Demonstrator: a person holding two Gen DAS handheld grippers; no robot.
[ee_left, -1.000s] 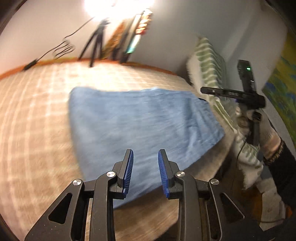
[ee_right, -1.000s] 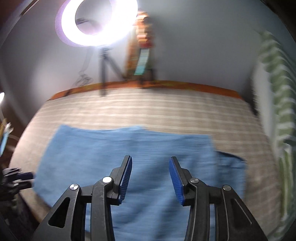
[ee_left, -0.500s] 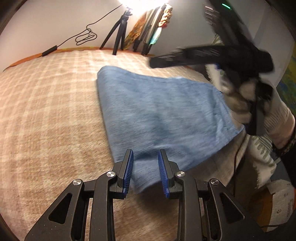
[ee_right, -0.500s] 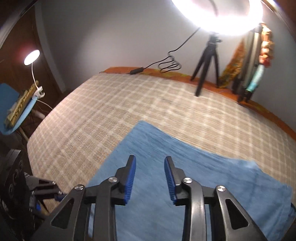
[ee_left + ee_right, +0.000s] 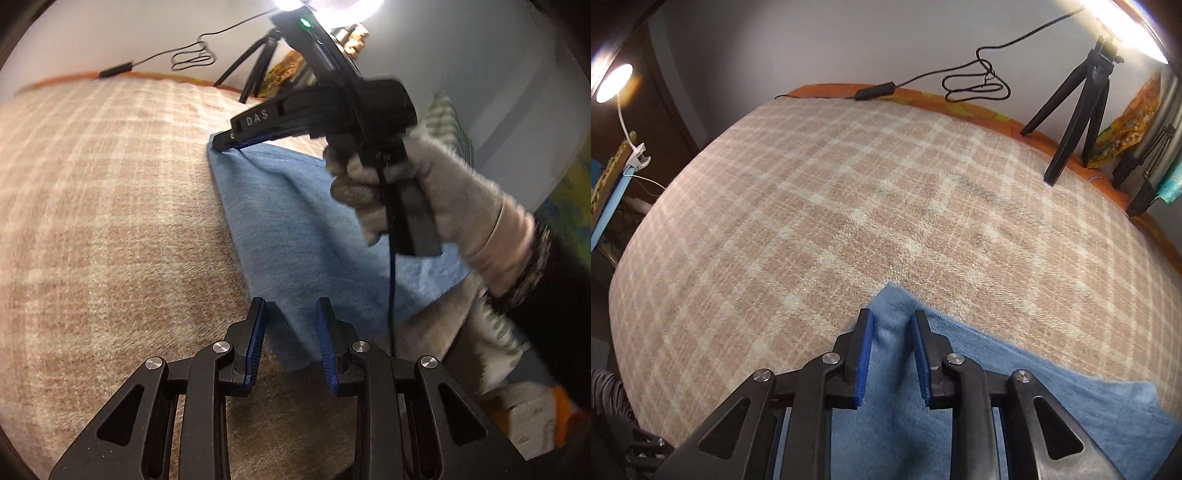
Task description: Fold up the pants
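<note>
The blue pants [image 5: 295, 221] lie folded on the checked beige bed cover [image 5: 110, 221]. My left gripper [image 5: 290, 314] is open, its fingers astride the near corner of the pants. My right gripper [image 5: 225, 142], held in a gloved hand [image 5: 424, 192], sits at the far corner of the pants. In the right wrist view the right gripper [image 5: 891, 325] is open with the far corner of the pants [image 5: 892, 306] between its fingers, and the cloth [image 5: 997, 387] spreads back to the right.
A black tripod [image 5: 1075, 110] and a ring light stand at the bed's far edge, with a cable [image 5: 975, 81] along the wall. A striped pillow [image 5: 450, 125] lies at the right. A lamp [image 5: 613, 81] stands at the left.
Both grippers have dropped to the left edge of the pants: the left one now straddles the near corner, the right one swung across to the far corner.
</note>
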